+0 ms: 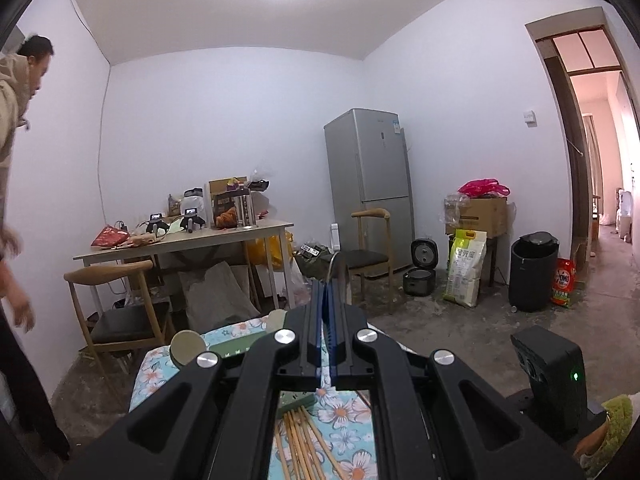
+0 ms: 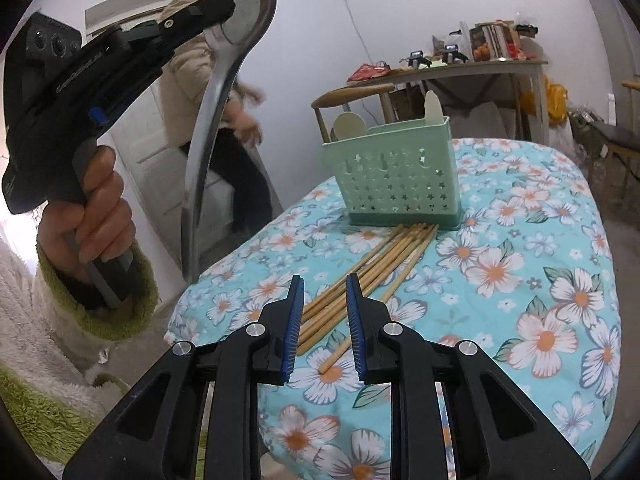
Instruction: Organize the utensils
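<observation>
My left gripper [image 1: 326, 292] is shut on a large steel spoon [image 1: 338, 270], held by its bowl. In the right wrist view that gripper [image 2: 224, 8] holds the spoon [image 2: 208, 120] high at the left, handle hanging down beside the table edge. My right gripper [image 2: 322, 288] is open and empty, low over a bundle of wooden chopsticks [image 2: 372, 264] on the floral tablecloth [image 2: 520, 280]. A green perforated utensil holder [image 2: 394, 172] stands beyond the chopsticks with two pale utensils [image 2: 348, 126] in it. The chopsticks [image 1: 300, 440] also show under the left gripper.
A person [image 2: 216, 92] stands at the left behind the table. Behind are a cluttered wooden table [image 1: 192, 236], wooden chairs [image 1: 120, 312], a fridge [image 1: 368, 184], a rice bag, a black bin and boxes.
</observation>
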Demonstrator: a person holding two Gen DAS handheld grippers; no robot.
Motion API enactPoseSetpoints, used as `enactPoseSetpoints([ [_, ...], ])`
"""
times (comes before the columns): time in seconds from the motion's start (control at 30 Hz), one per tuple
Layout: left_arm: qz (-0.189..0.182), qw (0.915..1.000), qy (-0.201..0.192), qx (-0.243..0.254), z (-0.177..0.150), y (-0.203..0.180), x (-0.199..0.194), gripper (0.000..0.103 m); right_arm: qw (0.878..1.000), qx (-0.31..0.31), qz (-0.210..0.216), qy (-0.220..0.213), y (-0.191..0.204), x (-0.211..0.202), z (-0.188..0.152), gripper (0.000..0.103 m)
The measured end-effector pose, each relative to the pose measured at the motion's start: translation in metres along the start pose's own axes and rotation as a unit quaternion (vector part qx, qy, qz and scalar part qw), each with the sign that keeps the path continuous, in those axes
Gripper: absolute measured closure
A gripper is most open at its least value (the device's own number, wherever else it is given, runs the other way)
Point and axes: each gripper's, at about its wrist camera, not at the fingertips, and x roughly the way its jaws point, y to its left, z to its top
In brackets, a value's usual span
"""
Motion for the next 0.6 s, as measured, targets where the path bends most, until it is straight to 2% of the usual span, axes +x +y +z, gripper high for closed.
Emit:
enactPoseSetpoints([
  [0.23, 0.010, 0.9998, 0.010, -0.015, -0.009, 0.007, -0.007, 0.101, 1.000, -0.007, -0.006, -0.001, 0.004, -0.002, 0.002, 0.082],
  [0.6, 0.012, 0.9993, 0.006, -0.036, -0.013, 0.019, 0.008, 0.101, 0.999, 0.027, -0.022, -0.003, -0.008, 0.000, 0.004, 0.082],
])
